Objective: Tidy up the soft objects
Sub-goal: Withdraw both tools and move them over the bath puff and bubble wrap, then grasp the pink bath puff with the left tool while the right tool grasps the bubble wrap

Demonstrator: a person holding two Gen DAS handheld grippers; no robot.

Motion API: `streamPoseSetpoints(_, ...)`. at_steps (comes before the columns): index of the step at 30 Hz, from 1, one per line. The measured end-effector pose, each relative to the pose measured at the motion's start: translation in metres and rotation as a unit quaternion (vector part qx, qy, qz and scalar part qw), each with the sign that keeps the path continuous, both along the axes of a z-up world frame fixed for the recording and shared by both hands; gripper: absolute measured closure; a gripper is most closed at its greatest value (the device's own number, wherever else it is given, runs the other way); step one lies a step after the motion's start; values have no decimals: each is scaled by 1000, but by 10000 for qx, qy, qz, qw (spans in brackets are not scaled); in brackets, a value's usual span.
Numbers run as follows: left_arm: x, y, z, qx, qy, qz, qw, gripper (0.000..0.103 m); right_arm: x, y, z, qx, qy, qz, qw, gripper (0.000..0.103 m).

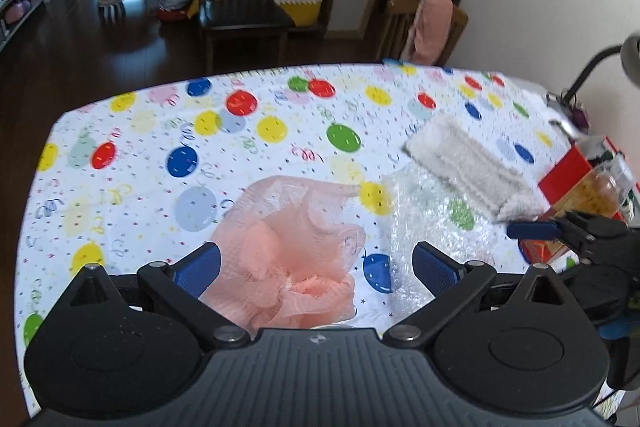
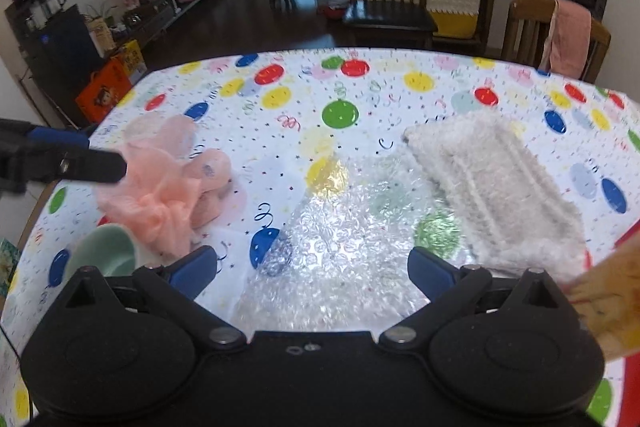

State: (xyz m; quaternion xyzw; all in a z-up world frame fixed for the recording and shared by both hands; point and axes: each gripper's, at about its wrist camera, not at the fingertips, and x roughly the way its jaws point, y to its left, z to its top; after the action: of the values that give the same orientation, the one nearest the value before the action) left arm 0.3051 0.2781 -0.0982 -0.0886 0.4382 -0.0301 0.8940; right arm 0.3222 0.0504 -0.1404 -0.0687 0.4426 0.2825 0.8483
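Left gripper [image 1: 316,267] jaws spread around pink mesh pouf [image 1: 288,251] lower centre, right gripper [image 2: 312,269] jaws spread over bubble wrap [image 2: 344,247], white fluffy cloth [image 2: 500,187] right on desk [image 2: 400,83]

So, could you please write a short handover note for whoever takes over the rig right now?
Left gripper: open, empty, jaws either side of the pink mesh bath pouf without closing on it.
Right gripper: open, empty, poised over the bubble wrap sheet.
The white fluffy cloth lies flat, one edge overlapping the bubble wrap. A pale green cup sits beside the pouf. All rest on the balloon-print tablecloth.
Done: nothing looks sorted or held.
Left: probably grasp the pouf first, then gather the wrap and cloth; where they go is not visible.
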Motion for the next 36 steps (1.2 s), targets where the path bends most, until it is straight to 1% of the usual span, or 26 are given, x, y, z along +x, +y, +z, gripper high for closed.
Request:
streamPoseSetpoints(4,14,-6,-16,112,190,-190,9996,0,10,18,-19,-175,101,-21,9998,2)
streamPoseSetpoints(7,23,-9,-27,203,291,-224,9991,0,14,28,-31,-292,133,-14,9995,2)
streamPoseSetpoints(11,33,-7,-42,148,454,-195,9987,0,18,38,-45,-462,203,40,9987,3)
streamPoseSetpoints(14,38,-3,-51,114,536,-151,9984,1,20,40,-52,-559,256,39,9981,6)
streamPoseSetpoints(17,39,0,-58,61,601,-106,9981,2,21,40,-57,-642,279,16,9975,12)
streamPoseSetpoints(19,40,2,-61,78,626,-72,9980,6,21,40,-58,-653,279,9,9975,13)
streamPoseSetpoints(20,40,2,-62,89,634,-71,9979,13,21,40,-58,-653,269,20,9975,14)
streamPoseSetpoints(21,40,3,-63,90,635,-77,9979,18,21,39,-58,-674,242,19,9974,17)
streamPoseSetpoints(23,40,3,-65,108,653,-65,9978,20,20,39,-58,-729,187,28,9972,21)
streamPoseSetpoints(25,40,3,-66,137,679,-52,9976,26,18,39,-57,-769,124,25,9970,26)
streamPoseSetpoints(26,39,4,-67,148,662,-43,9977,30,17,38,-57,-792,99,8,9968,30)
streamPoseSetpoints(28,38,5,-66,134,631,-24,9979,34,16,37,-56,-813,58,-12,9967,35)
streamPoseSetpoints(29,37,6,-66,120,631,-2,9979,36,16,36,-56,-827,40,-28,9966,41)
streamPoseSetpoints(30,37,7,-66,104,630,21,9980,40,16,35,-55,-850,18,-48,9964,46)
streamPoseSetpoints(31,37,8,-66,80,625,34,9980,43,17,33,-55,-849,14,-69,9964,49)
streamPoseSetpoints(32,37,9,-65,63,619,47,9981,47,17,32,-54,-836,20,-83,9965,54)
streamPoseSetpoints(33,36,9,-65,55,611,56,9981,49,18,30,-53,-837,15,-100,9964,62)
streamPoseSetpoints(34,36,9,-64,44,603,60,9982,51,18,28,-53,-840,7,-132,9964,66)
streamPoseSetpoints(36,34,11,-63,-2,568,89,9983,60,20,24,-52,-775,51,-191,9968,77)
